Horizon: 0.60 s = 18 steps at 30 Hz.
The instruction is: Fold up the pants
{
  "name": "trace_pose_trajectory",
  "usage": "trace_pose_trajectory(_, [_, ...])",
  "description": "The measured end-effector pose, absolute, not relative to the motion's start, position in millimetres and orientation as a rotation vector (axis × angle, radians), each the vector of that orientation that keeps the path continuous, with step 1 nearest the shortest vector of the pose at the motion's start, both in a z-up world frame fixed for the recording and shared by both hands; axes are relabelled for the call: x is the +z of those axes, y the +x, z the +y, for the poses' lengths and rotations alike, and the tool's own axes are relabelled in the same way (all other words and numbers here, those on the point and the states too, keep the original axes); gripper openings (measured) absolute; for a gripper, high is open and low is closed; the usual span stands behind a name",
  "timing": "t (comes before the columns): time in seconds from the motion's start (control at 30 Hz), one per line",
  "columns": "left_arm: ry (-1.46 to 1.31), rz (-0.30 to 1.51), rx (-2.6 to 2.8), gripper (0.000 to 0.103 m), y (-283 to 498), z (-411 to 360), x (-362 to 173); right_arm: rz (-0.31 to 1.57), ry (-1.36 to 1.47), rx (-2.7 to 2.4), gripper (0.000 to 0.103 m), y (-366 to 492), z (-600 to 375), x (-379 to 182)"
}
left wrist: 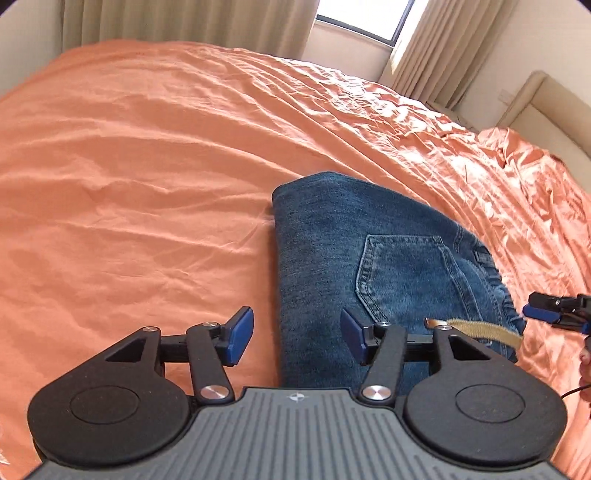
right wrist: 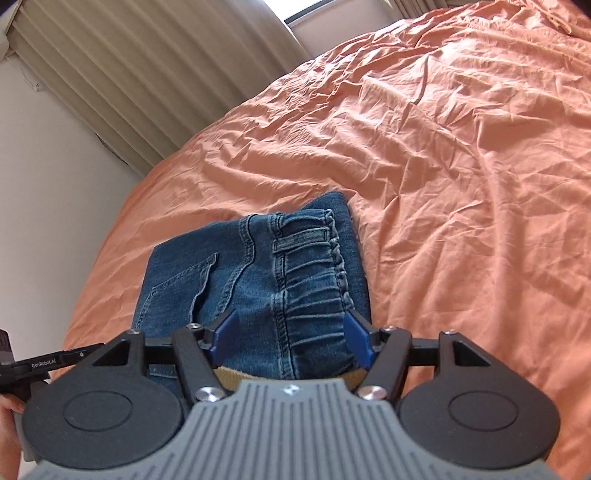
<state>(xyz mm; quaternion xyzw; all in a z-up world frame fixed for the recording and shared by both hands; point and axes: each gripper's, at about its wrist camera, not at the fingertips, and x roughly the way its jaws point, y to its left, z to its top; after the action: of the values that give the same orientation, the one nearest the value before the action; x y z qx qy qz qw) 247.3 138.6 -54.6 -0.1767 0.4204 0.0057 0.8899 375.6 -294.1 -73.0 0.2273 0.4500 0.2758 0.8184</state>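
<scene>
Pants (left wrist: pixel 373 266), blue denim, lie folded into a compact stack on the wrinkled orange bedsheet (left wrist: pixel 129 184), lower centre-right of the left wrist frame and lower centre-left of the right wrist frame; back pocket and elastic waistband face up. Left gripper (left wrist: pixel 297 339) jaws spread wide, nothing between them, one blue pad over the sheet, the other over the denim. Right gripper (right wrist: pixel 291 338) jaws also wide apart, hovering over the waistband, gripping nothing. Tan strap (left wrist: pixel 476 330) shows at the pants' near edge. "GenRobot.AI" is printed on the black gripper arm at lower left of the right wrist frame. Beige curtains (right wrist: pixel 147 74) hang in the upper left, window (left wrist: pixel 364 18) at the top.
</scene>
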Motion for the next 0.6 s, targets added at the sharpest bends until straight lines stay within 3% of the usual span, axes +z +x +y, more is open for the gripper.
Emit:
trace_pose_trajectory(0.2, [-0.708,0.886,-0.028,0.062,267,185,-105,1.036,0.534,0.588,0.061,414,-292,-104])
trace_pose_trajectory(0.4, [-0.921,0.858,-0.111,0.063,280,200,-141,1.135,0.767,0.644,0.059,440,-309,-153])
trace_pose_trajectory(0.53, [-0.995,0.847,-0.126,0.063,289,203,-154,1.126,0.836,0.668,0.048,443,-308,-166])
trace_pose_trajectory(0.6, [-1.020,0.850,-0.128,0.060,293,202,-157,1.114,0.846,0.662,0.036,441,-307,-167])
